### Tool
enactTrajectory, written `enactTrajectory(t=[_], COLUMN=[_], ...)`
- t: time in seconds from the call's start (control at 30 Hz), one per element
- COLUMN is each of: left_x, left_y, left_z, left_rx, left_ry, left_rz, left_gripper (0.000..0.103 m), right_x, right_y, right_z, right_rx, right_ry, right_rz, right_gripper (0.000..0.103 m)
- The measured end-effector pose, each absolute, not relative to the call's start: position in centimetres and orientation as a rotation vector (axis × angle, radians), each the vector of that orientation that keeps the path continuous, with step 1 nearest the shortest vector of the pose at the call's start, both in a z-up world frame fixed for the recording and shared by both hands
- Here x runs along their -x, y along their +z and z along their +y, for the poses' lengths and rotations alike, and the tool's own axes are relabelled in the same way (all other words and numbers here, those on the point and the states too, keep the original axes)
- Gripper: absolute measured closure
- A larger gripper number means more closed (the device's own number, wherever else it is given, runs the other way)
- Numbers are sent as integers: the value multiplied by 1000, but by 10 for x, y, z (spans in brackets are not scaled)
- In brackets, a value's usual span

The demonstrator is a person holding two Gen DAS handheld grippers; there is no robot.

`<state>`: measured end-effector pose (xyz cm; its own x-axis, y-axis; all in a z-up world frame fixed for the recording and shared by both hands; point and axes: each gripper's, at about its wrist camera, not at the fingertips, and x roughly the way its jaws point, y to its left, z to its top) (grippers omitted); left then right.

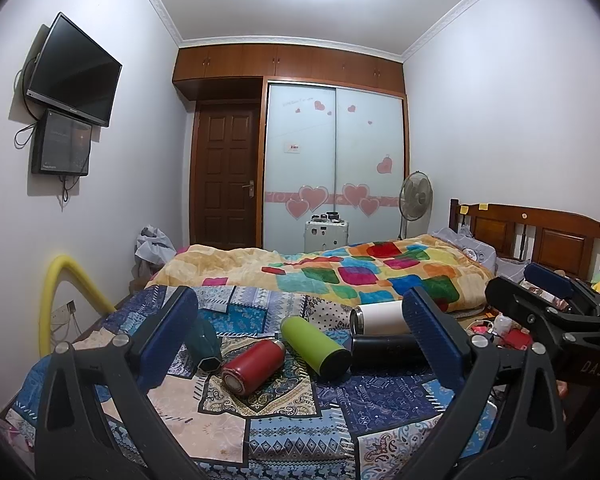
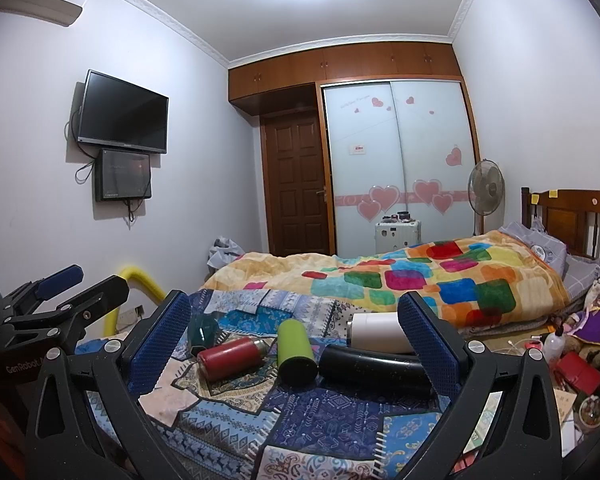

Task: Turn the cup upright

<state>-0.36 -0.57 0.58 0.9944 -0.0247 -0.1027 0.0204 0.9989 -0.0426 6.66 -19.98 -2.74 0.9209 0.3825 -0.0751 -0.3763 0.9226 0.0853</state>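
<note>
Five cups are seen lying on their sides on the patchwork cloth (image 1: 284, 432): a red cup (image 1: 254, 366), a green cup (image 1: 314, 346), a dark teal cup (image 1: 206, 344), a black cup (image 1: 384, 350) and a white cup (image 1: 380, 316). None has been set upright, so the task is judged barely begun. The left gripper (image 1: 300, 344) and right gripper (image 2: 296, 340) are held above the cloth, jaws spread wide, nothing grasped.

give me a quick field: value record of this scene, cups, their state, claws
surface: patchwork cloth
cups: five, all lying on their sides
teal cup: leftmost
red cup: beside the teal one
green cup: middle
black cup: right, nearer
white cup: right, behind the black one
left claw: open, holding nothing
right claw: open, holding nothing
upright cups: none yet
</note>
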Motion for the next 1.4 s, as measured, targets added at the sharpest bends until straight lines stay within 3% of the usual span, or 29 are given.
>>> enactTrajectory(t=[1.0,1.4], left_x=[-8,-98], left_y=[-7,-44], left_z=[1,28], left_rx=[31,14], left_ry=[-8,10], left_rz=[129,332], left_gripper=[0,0], right_x=[-82,-125], right_y=[-38,-65], right_z=[-196,-197], right_rx=[-73,-53], right_ry=[391,349], right_rz=[132,230], right_gripper=[0,0])
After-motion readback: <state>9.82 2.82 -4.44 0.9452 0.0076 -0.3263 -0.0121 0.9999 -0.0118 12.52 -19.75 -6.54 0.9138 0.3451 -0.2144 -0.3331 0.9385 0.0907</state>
